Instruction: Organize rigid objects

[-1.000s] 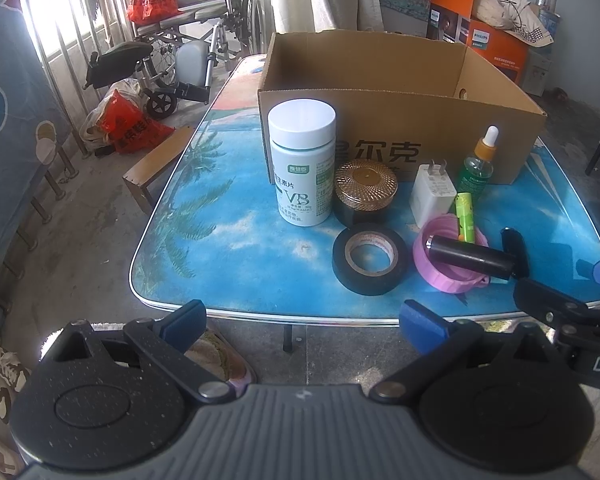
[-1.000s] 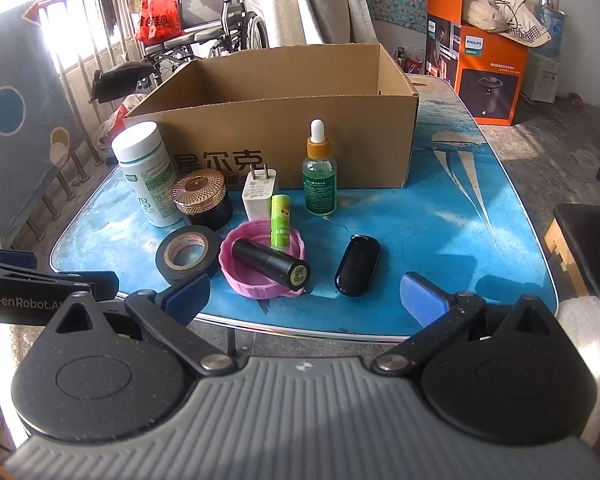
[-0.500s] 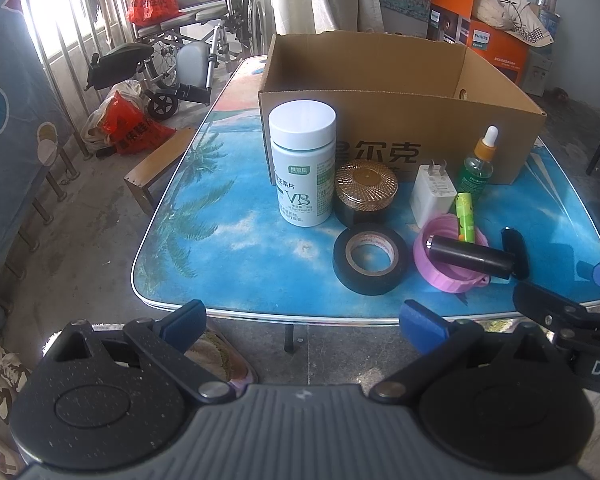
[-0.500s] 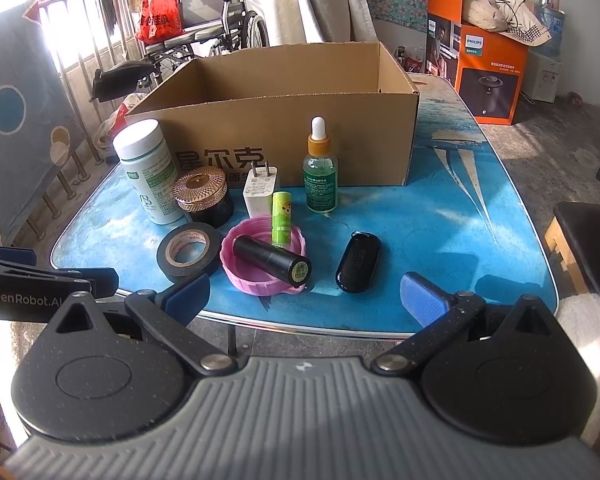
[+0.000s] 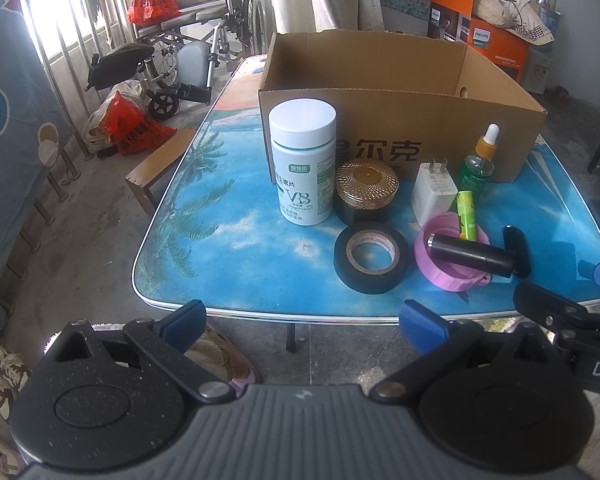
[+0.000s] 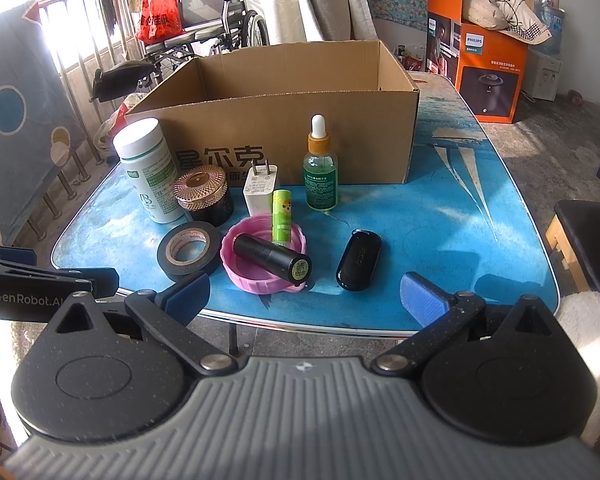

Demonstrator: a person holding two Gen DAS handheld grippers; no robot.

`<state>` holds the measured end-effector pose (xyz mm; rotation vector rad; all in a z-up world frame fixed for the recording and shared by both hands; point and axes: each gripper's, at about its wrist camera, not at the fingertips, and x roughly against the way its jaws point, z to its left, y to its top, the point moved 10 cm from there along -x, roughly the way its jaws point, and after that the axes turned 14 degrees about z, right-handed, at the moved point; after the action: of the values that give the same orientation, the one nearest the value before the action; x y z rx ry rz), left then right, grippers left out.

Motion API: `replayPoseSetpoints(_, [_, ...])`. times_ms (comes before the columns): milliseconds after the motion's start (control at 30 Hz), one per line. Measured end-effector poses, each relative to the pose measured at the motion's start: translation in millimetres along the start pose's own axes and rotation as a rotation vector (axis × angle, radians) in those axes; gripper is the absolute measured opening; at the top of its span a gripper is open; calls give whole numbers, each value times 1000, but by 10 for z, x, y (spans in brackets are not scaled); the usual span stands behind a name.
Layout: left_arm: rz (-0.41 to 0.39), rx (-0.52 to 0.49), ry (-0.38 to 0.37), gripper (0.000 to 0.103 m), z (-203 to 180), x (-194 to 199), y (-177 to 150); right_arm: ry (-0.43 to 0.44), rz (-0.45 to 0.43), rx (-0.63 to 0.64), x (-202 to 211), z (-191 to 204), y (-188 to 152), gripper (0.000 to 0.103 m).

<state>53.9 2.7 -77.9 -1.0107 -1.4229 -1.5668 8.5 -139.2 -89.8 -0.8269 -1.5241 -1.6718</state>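
Little change from a moment ago is seen: both the left gripper [image 5: 302,320] and right gripper [image 6: 305,294] are held spread and empty short of the table. The open brown cardboard box [image 6: 300,136] is unfilled; the black oval case [image 6: 359,260] is nearest.

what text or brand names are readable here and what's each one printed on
"PHILIPS" on the orange box behind the table.
"星尔克" on the front of the cardboard box; the first character is cut off by the white bottle.
"VB" on the white bottle; its small print is too small to read.
"GenRobot.AI" on the left claw.
"DA", cut off by the frame edge, on the right claw.
Labels on the dropper bottle, green tube, white charger and black cylinder: too small to read.
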Motion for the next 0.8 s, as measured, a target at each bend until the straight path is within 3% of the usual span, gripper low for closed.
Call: replayPoseSetpoints(800, [2,-1,4,103,12,13,-45,8,4,-3,-11,9,-31,102])
